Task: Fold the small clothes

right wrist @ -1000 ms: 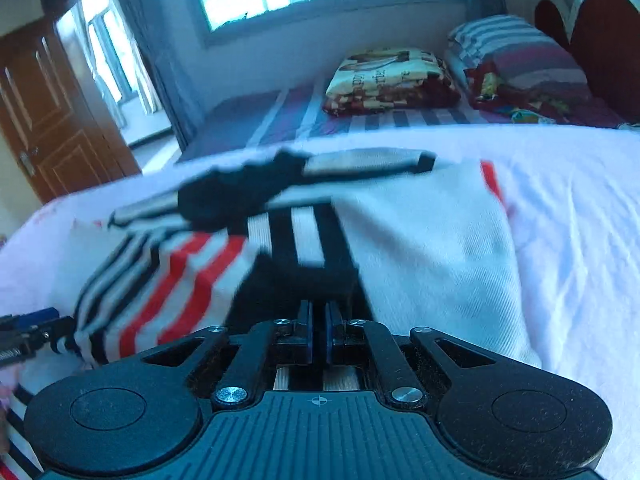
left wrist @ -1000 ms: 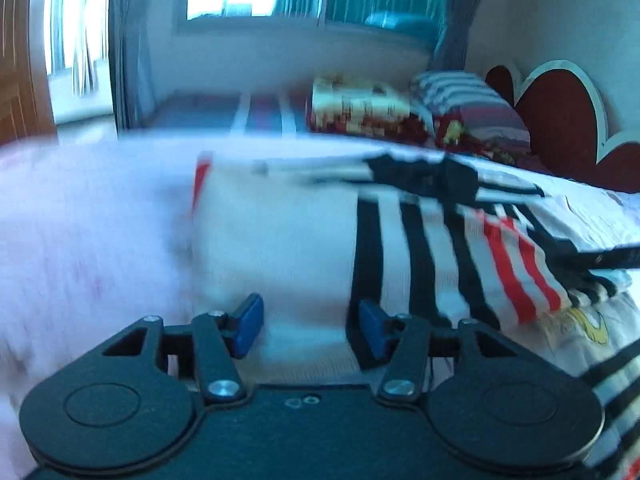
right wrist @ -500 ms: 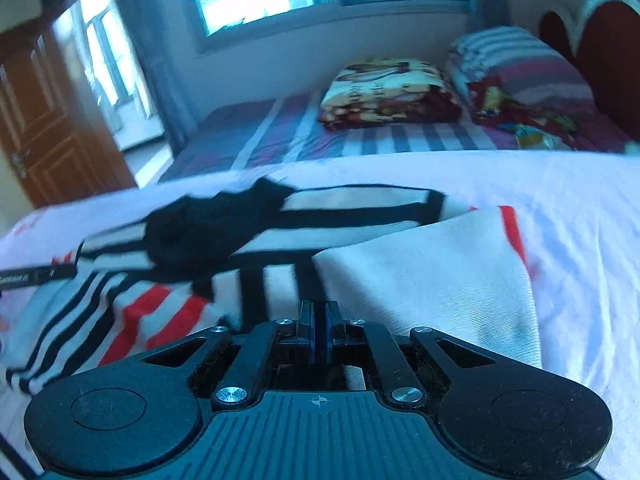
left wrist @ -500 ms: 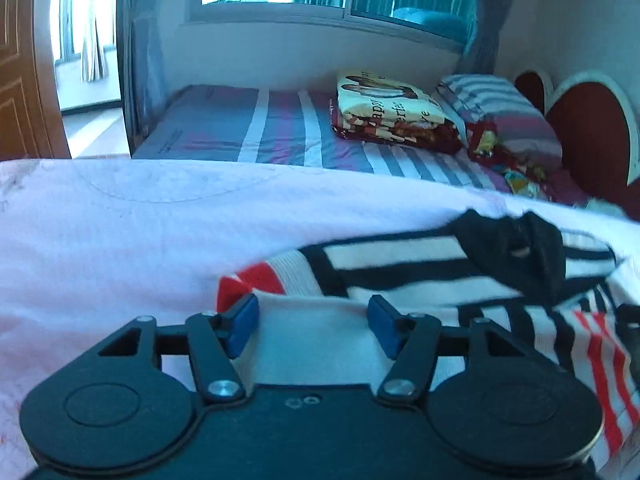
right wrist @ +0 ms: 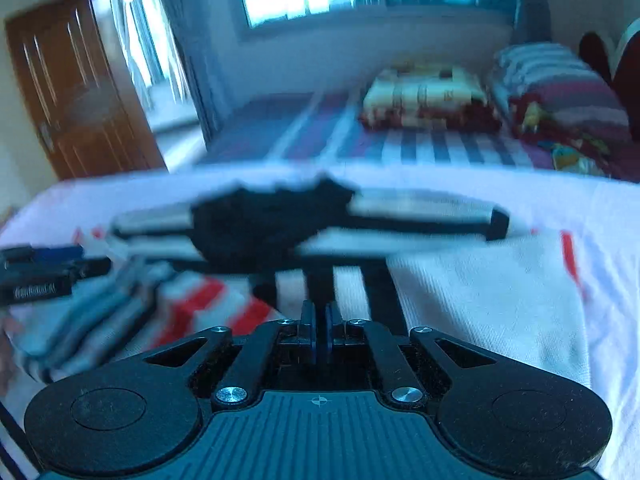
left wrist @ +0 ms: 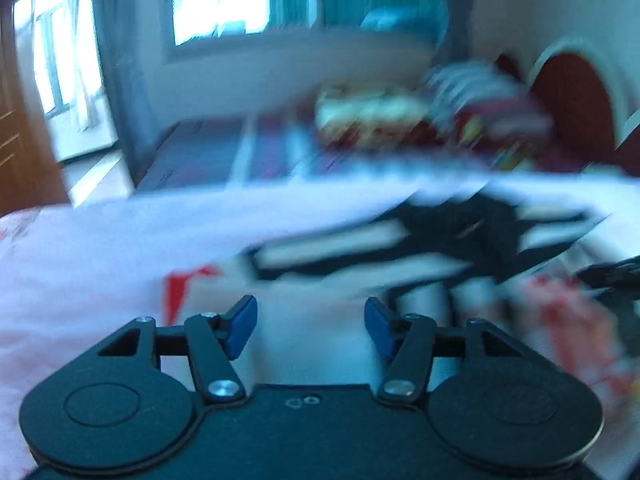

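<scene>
In the left wrist view, heavily smeared by blur, the left tool (left wrist: 310,324) has its blue pads (left wrist: 240,326) spread wide apart with nothing between them; the white panel of the striped sweater (left wrist: 320,292) lies directly ahead of and beneath the gap, though whether the pads touch the cloth cannot be told. The garment rests on the pale bed sheet (left wrist: 80,248), its black-and-white banded part and dark collar area running ahead and off to the right of this tool, with red-striped fabric further right beside a dark object at the frame edge that is probably the other tool. In the right wrist view, the right tool (right wrist: 319,326) has its jaws pressed together, and striped cloth runs straight into them, so it appears to be pinching a fold of the sweater (right wrist: 480,292), though the contact itself is hidden by the tool body. From here the sweater stretches crosswise, its long axis running left to right ahead of the tool: white panel to the right, black collar (right wrist: 260,228) ahead, red-striped sleeve (right wrist: 192,304) to the left, where the left tool (right wrist: 48,276) hovers just beside it. Judging by this, the right tool anchors the garment while the free left one sits nearer the loose sleeve side and is better placed to take the next grip.
</scene>
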Demonstrator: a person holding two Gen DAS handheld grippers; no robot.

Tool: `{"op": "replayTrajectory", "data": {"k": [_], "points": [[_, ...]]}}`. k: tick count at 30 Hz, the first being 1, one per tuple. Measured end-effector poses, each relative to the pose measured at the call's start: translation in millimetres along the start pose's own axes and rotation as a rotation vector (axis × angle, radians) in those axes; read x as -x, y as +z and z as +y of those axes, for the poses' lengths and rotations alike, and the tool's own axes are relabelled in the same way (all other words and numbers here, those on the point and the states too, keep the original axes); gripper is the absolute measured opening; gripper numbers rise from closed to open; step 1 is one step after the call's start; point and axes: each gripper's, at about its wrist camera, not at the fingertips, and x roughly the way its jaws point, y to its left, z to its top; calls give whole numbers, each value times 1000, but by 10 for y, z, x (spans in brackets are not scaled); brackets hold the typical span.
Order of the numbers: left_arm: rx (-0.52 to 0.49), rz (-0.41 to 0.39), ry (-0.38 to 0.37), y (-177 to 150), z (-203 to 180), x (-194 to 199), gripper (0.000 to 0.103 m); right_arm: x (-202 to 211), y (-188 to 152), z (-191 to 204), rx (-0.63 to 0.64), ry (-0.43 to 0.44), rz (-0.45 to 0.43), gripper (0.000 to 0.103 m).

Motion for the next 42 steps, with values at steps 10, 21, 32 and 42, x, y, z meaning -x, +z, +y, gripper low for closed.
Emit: {"op": "replayTrajectory", "data": {"k": [10,21,32,42], "points": [[-42,127,-72,-48,-685,-186,63,-101,-70,366,24,28,78,4],[-88,56,-3,-344,-518,168,67,146,-301,192,68,-31,70,4],[4,41,42,-576,-92,651,67,630,-435,43,21,-58,31,4],[-25,91,74,-580,-91,733,69,758,-439,-22,-59,-112,52,4]]}}
